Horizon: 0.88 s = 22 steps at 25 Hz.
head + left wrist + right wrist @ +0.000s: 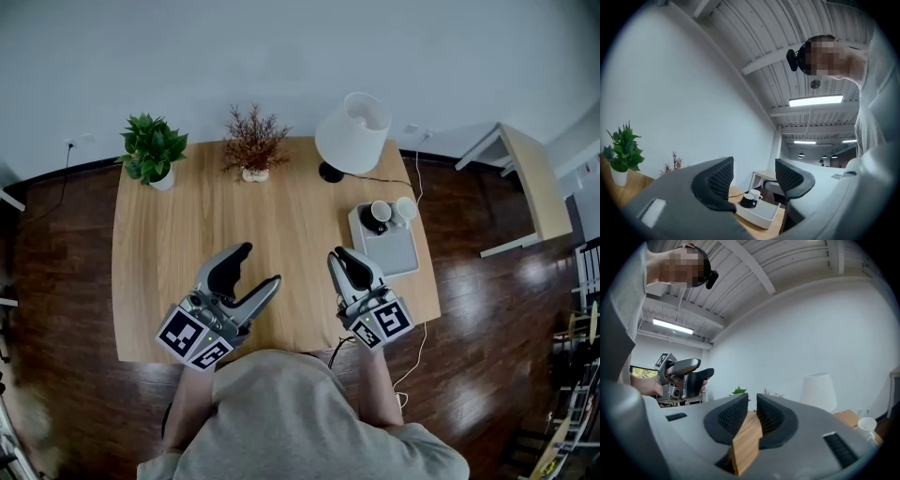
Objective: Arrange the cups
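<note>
Peeking behind black cup (pixel 747 201), white cup (pixel 756 193) half hidden.

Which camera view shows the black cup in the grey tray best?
The left gripper view: the black cup appears side-on with its handle, standing in the grey rectangular tray beside the white cup. The head view shows it only small, from above. The right gripper view doesn't show it.

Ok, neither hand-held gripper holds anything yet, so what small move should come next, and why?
Probably open the right hand-held gripper and reach toward the black cup in the tray: its jaws are together with nothing between them, and the black cup and white cup stand untouched on its side; the open left hand-held gripper is farther off.
</note>
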{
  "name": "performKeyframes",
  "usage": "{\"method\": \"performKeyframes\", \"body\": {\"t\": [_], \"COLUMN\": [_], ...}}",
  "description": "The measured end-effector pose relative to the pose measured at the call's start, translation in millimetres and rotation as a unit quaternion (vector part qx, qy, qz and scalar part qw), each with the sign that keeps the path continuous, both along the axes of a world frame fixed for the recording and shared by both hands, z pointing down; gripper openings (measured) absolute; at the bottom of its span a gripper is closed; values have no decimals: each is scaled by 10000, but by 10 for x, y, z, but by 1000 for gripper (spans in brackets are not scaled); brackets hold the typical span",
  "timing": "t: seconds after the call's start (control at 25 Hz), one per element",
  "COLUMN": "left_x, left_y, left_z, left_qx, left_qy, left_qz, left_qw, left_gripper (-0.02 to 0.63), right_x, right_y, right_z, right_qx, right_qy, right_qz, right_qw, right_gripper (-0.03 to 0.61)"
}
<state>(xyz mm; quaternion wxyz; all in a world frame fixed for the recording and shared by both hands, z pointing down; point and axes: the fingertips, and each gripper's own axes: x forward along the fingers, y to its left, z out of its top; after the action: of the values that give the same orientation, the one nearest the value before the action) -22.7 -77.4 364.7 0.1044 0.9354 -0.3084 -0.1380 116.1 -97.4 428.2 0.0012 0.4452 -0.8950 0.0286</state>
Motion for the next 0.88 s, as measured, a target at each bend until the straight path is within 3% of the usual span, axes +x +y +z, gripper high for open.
{"method": "performKeyframes", "body": {"t": [0.88], "left_x": [112], "left_y": [123], "left_z": [22], "left_qx": [104], "left_qy": [-59], "left_qz": [198], "left_qw": [9997], "left_gripper": [288], "right_x": [77], "right_y": [45], "right_z": [-119], "right_qx": [152], "right_qy": [-161], "right_qz": [35], "right_qw": [9997], "right_gripper": [51]}}
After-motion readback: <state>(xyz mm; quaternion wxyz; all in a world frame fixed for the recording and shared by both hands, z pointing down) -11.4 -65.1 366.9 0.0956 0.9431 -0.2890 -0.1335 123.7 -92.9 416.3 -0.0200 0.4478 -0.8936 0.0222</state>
